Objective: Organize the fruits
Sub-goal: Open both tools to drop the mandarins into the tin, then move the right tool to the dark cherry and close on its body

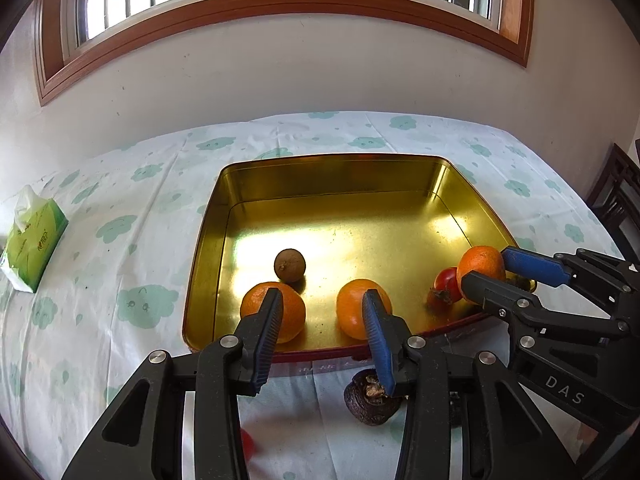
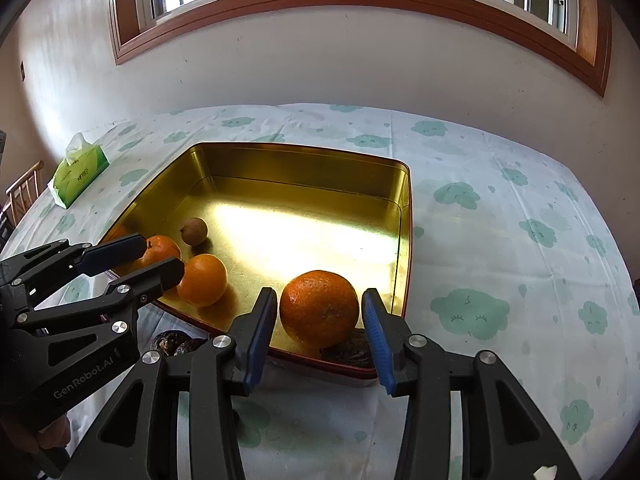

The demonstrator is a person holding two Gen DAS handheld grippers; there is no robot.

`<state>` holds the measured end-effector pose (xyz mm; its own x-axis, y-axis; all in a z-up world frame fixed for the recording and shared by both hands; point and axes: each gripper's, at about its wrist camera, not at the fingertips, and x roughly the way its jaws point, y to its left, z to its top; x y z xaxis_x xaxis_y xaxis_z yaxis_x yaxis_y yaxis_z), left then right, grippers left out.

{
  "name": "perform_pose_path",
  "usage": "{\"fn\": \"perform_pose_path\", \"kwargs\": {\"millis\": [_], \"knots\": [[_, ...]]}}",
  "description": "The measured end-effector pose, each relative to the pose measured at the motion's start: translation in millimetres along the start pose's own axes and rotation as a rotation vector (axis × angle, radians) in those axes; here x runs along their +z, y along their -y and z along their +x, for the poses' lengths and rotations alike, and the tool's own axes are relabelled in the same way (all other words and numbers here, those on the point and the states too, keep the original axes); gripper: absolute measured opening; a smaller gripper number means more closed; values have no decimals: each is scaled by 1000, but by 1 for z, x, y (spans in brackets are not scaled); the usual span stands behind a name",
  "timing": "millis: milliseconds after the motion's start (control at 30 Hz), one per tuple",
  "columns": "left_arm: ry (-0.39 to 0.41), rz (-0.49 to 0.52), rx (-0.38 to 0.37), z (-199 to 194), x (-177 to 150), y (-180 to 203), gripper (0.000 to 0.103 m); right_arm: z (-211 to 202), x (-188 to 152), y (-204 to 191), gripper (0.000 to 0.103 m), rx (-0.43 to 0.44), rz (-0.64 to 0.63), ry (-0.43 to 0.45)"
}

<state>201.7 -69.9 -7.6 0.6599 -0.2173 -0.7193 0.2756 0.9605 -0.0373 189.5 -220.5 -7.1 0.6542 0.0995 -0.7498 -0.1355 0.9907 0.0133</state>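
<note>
Nearest my left claw [image 1: 324, 300], a dark wrinkled fruit [image 1: 370, 400] lies on the cloth [image 1: 120, 280] just outside the tin's [image 1: 320, 168] front wall; the right blue pad covers part of its top, so I can't name it. A red shape [image 1: 246, 442] at the lower left is mostly behind the claw's frame and I can't identify it. The left jaws stand apart with nothing between them; 2 oranges sit on the tin floor behind the fingers, one [image 1: 274, 312] behind the left finger, the other [image 1: 358, 308] behind the right. A small brown fruit [image 1: 290, 265] rests just beyond the first orange.

My right claw [image 2: 320, 300] brackets a third orange [image 2: 319, 308] in the tin's near right corner. Its jaws are apart: I see a sliver of gold on the left side and the right pad looks just clear, though that gap is tight. A dark fruit [image 2: 348, 352] under that orange is mostly hidden by it and the tin wall. In the left view, red fruit [image 1: 446, 288] beside this orange is half covered by the right claw.

Farther off, a green tissue pack [image 1: 34, 240] lies well to the left on the cloth. A chair [image 2: 22, 196] is cut off at the left edge, dark furniture [image 1: 616, 200] at the right. Beyond the table is a white wall and a wood-framed window [image 1: 280, 4].
</note>
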Motion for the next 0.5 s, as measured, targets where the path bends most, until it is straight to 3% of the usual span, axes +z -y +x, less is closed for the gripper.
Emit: {"fn": "perform_pose_path", "kwargs": {"millis": [267,500], "knots": [[19,-30,21,-30,-16,-8,43,-29,-15,-6,42,-9,-6,26],[39,-21,51,-62,-46,-12,43,-46,-54,-11,42,-16,-6,-3]]}}
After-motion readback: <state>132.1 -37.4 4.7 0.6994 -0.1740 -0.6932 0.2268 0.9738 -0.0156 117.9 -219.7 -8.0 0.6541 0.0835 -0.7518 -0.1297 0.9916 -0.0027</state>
